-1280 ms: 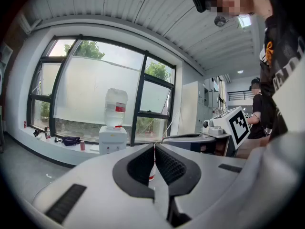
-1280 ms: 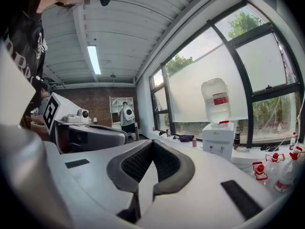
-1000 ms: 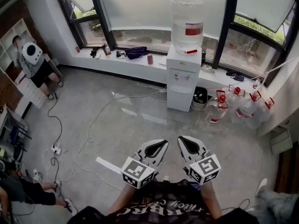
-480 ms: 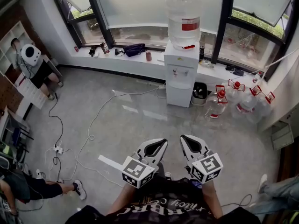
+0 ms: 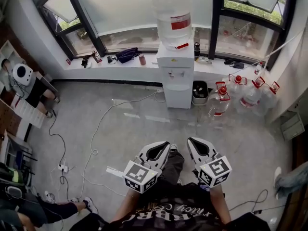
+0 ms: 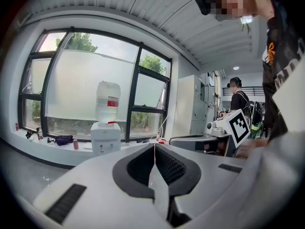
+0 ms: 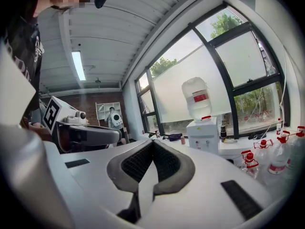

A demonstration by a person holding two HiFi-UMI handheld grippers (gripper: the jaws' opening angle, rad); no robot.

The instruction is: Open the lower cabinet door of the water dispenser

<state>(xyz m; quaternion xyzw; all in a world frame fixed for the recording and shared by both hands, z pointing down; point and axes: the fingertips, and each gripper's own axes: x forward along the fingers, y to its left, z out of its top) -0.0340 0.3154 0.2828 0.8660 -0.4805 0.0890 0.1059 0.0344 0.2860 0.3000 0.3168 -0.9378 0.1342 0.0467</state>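
Note:
The white water dispenser (image 5: 176, 76) stands against the window wall with a big clear bottle (image 5: 172, 16) on top. Its lower cabinet door (image 5: 178, 97) is closed. Both grippers are held in front of my body, far short of the dispenser, across open floor. The left gripper (image 5: 164, 147) and the right gripper (image 5: 193, 143) are both shut with nothing between the pads. In the left gripper view the dispenser (image 6: 105, 140) shows small beyond the closed left gripper (image 6: 154, 146). The right gripper view shows the dispenser (image 7: 202, 136) to the right of the shut right gripper (image 7: 153, 142).
Several clear water jugs with red caps (image 5: 240, 93) and a black bin (image 5: 199, 91) stand right of the dispenser. Cables (image 5: 96, 129) trail over the grey floor at left, with a white strip (image 5: 114, 171) near my feet. A seated person (image 5: 26, 81) is at far left.
I have stepped toward the dispenser: it looks larger and has shifted left in the head view. Both grippers stayed shut and side by side, carried forward with me.

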